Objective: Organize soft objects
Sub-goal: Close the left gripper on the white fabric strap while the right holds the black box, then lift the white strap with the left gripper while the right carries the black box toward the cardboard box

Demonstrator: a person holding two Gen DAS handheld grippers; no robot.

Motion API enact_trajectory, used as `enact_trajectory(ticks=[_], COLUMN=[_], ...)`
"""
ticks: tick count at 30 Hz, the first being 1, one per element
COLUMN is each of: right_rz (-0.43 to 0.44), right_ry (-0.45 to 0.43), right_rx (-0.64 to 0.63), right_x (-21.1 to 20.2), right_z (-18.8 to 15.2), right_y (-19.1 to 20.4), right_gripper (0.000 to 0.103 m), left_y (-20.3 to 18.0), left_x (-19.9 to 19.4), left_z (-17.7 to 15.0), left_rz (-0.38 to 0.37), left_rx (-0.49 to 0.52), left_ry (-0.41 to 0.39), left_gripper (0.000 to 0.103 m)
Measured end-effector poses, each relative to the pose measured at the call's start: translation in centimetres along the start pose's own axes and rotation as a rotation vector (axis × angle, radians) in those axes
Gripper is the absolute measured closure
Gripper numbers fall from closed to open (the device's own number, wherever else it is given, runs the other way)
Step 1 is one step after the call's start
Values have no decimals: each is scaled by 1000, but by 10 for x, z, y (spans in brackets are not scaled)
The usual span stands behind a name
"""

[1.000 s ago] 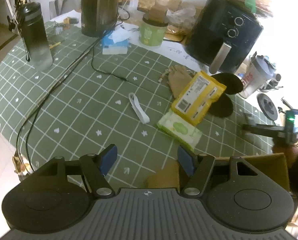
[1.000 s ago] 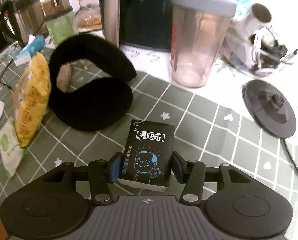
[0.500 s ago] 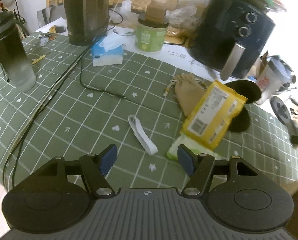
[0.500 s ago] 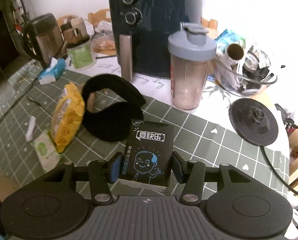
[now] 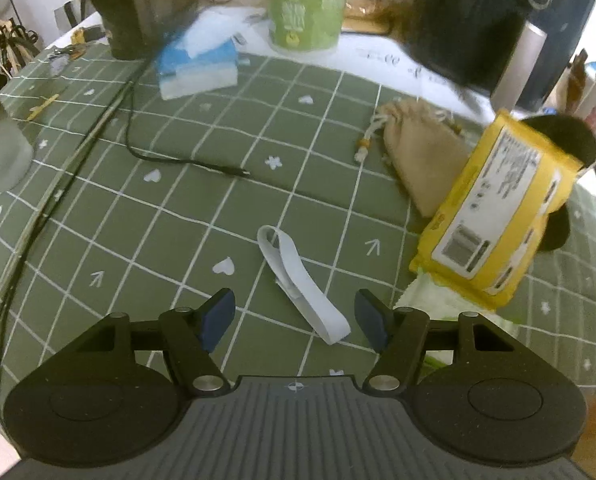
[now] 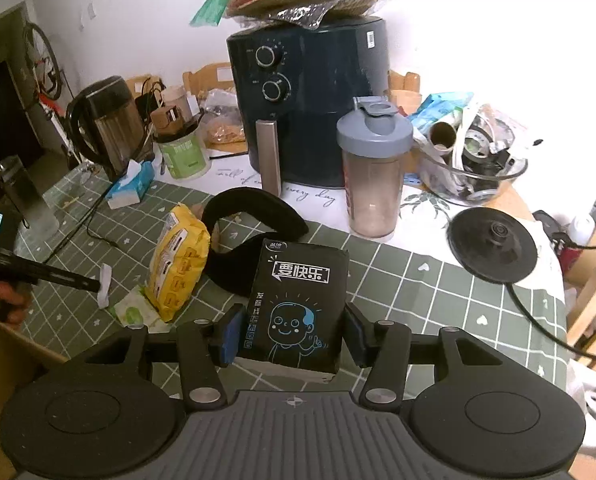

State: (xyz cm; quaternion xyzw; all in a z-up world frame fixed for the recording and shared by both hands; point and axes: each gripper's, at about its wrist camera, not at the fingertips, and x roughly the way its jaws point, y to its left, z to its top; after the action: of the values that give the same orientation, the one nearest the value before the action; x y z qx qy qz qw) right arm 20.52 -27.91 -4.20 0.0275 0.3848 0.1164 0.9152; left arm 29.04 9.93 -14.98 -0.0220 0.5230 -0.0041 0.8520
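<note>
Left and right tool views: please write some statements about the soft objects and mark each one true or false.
1. The right tool holds a black packet. True.
2. The left tool grips the white strap. False: its pads are apart and the strap lies on the green tablecloth.
3. The yellow pack lies partly on the pale green pack. True.
4. The black earmuffs sit on top of the air fryer. False: they lie on the tablecloth in front of it.
</note>
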Motion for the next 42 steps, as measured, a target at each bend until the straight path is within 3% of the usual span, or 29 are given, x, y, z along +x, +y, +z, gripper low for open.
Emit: enact_trajectory(ticks=[7,10,12,13,18,24,42], right_rz=[13,13,12,12,11,15,73], right_ry=[-34,-50,-58,-61,-70,-83,-102], right_rx=[65,73,79,83,91,103,80], right_x=[-25,-33,-37,-38,-42,-45,-58], right_z=[-11,-14,-16,-17,-21,-23,-26], right_y=[0,4,6,7,12,20,60], right_gripper=[48,48,48,48,48,48,48], left_y=[-3,-3,-2,-1,6,12,12], left_x=[26,27,27,26,26,3,-134], left_z=[1,0,1,1,4,1,-14], left_rz=[46,58,68,77,34,-42,-277], left_rx=[25,28,28,31,30,14,-18], left_ry=[48,38,31,30,39,-5,-253], left_gripper=[54,67,86,88,91,91,91])
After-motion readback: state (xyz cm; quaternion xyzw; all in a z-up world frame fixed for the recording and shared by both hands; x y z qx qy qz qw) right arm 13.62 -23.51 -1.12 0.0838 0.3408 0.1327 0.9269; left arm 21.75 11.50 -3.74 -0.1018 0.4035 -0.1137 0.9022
